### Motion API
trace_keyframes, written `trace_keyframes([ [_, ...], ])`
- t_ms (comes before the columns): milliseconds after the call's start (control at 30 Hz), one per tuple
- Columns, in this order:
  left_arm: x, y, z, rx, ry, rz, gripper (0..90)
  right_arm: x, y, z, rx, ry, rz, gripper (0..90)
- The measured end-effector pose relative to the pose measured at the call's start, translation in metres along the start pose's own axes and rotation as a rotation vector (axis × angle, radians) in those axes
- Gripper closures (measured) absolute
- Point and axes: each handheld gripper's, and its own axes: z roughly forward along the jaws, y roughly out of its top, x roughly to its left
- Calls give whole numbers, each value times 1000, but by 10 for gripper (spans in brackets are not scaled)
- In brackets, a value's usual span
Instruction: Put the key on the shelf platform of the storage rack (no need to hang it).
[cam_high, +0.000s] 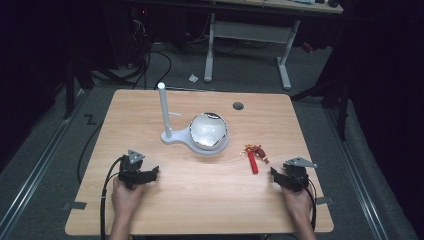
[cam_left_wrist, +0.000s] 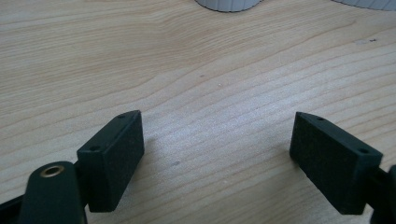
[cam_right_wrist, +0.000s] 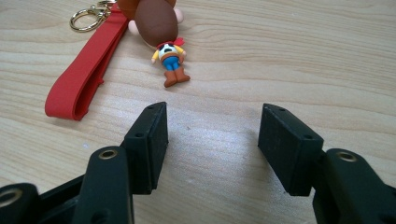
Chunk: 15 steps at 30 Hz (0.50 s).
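A keychain lies on the wooden table (cam_high: 200, 200): a small cowboy figure (cam_right_wrist: 170, 58) with a brown hat, a red strap (cam_right_wrist: 84, 77) and a gold clasp (cam_right_wrist: 86, 18). In the high view the keychain (cam_high: 254, 156) sits right of centre. My right gripper (cam_right_wrist: 212, 140) rests low over the table just short of the figure, jaws apart with bare wood between them; it shows at the lower right (cam_high: 282, 175) in the high view. My left gripper (cam_left_wrist: 217, 154) stands open over bare wood at the lower left (cam_high: 147, 175).
A white stand (cam_high: 172, 137) with an upright post (cam_high: 163, 107) and a shiny bowl-shaped dish (cam_high: 209, 131) sits mid-table, beyond both grippers. A round cable hole (cam_high: 238, 106) is near the far edge. Desk legs and cables lie on the floor behind.
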Motion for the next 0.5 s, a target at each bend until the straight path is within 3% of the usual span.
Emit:
trace_keyframes([
  [233, 0, 0, 0, -1, 0, -1, 182, 3, 3, -1, 17, 1, -15, 421],
  [433, 0, 0, 0, -1, 0, -1, 182, 10, 9, -8, -35, 20, -35, 438],
  [500, 0, 0, 0, 0, 0, -1, 182, 14, 12, -12, -70, 60, -38, 460],
])
